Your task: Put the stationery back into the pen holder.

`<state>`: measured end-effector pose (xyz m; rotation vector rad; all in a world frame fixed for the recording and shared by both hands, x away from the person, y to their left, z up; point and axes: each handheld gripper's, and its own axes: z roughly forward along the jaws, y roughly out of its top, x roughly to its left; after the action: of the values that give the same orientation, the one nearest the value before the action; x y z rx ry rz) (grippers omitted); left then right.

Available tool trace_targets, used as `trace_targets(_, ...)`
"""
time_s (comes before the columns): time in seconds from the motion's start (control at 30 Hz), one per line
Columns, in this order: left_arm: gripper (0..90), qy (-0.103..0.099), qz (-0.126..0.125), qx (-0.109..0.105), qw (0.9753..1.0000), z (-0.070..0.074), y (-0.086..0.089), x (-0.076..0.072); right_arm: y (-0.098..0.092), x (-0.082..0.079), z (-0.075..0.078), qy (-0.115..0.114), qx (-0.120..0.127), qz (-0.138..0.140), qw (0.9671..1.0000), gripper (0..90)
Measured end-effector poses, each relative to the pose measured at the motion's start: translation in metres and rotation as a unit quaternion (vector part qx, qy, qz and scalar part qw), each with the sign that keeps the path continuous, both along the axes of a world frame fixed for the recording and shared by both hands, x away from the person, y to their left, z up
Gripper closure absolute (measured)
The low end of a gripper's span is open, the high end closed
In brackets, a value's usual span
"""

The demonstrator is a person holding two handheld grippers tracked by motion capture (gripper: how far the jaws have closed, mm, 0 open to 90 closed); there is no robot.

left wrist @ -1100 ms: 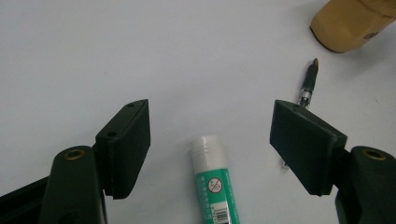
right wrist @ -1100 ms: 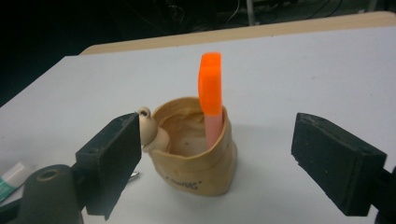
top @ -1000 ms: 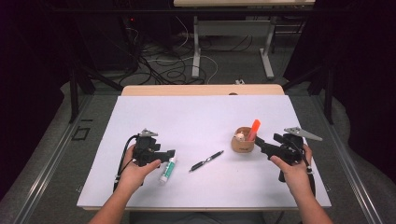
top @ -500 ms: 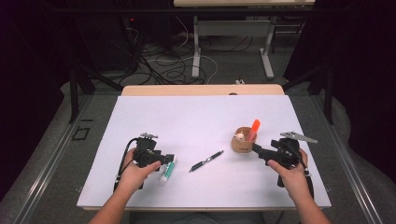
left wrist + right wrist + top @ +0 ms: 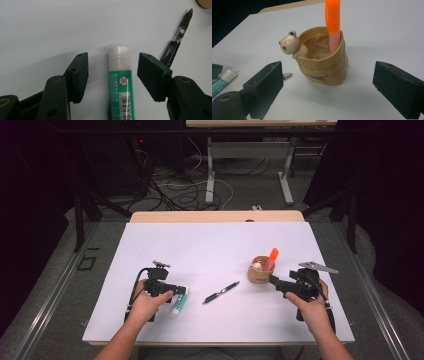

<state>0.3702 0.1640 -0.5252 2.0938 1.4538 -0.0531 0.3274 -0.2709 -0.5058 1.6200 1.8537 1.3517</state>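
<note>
The left hand-held gripper [image 5: 112, 75] stands released, its blocky black jaws either side of a smooth cylindrical glue stick [image 5: 121, 82] lying near the desk's [image 5: 210, 245] front edge. The right hand-held gripper [image 5: 327, 87], also released, flanks a crumpled tan bag-shaped holder [image 5: 324, 67].

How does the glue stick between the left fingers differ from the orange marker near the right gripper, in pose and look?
The glue stick lies flat on the white table; the orange marker stands upright in the bear pen cup. The glue stick is green with a white cap; the marker is orange. The glue stick lies between the open left gripper fingers, seemingly untouched; the marker stands beyond the open right gripper. Neither is gripped.
</note>
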Motion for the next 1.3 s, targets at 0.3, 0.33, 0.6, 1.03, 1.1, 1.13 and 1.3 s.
trace_targets(0.3, 45.4, 0.026, -0.017, 0.015, 0.9994, 0.000, -0.016, 0.009, 0.001, 0.000, -0.001, 0.010, 0.003, 0.003, 0.9999, 8.9)
trace_targets(0.33, 45.8, 0.032, -0.018, 0.017, 0.9992, 0.000, -0.017, 0.010, 0.002, 0.000, -0.001, 0.010, 0.002, 0.002, 0.9999, 8.9)
trace_targets(0.6, 50.0, 0.050, -0.009, 0.033, 0.9982, -0.007, -0.024, 0.018, -0.001, 0.000, -0.001, 0.007, 0.002, 0.000, 1.0000, 8.9)
trace_targets(1.03, 59.6, 0.078, 0.008, 0.050, 0.9957, -0.005, -0.031, 0.021, -0.001, 0.001, -0.003, 0.010, 0.003, -0.001, 0.9999, 9.0)
trace_targets(1.1, 63.0, 0.076, 0.008, 0.056, 0.9955, -0.005, -0.032, 0.021, -0.001, 0.001, -0.003, 0.010, 0.003, -0.001, 0.9999, 9.0)
trace_targets(1.13, 63.6, 0.077, 0.010, 0.056, 0.9954, -0.005, -0.032, 0.021, -0.001, 0.001, -0.003, 0.010, 0.003, -0.001, 0.9999, 9.0)
trace_targets(1.3, 64.2, 0.079, 0.016, 0.060, 0.9949, -0.004, -0.033, 0.021, -0.001, 0.001, -0.003, 0.010, 0.003, -0.002, 0.9999, 9.1)
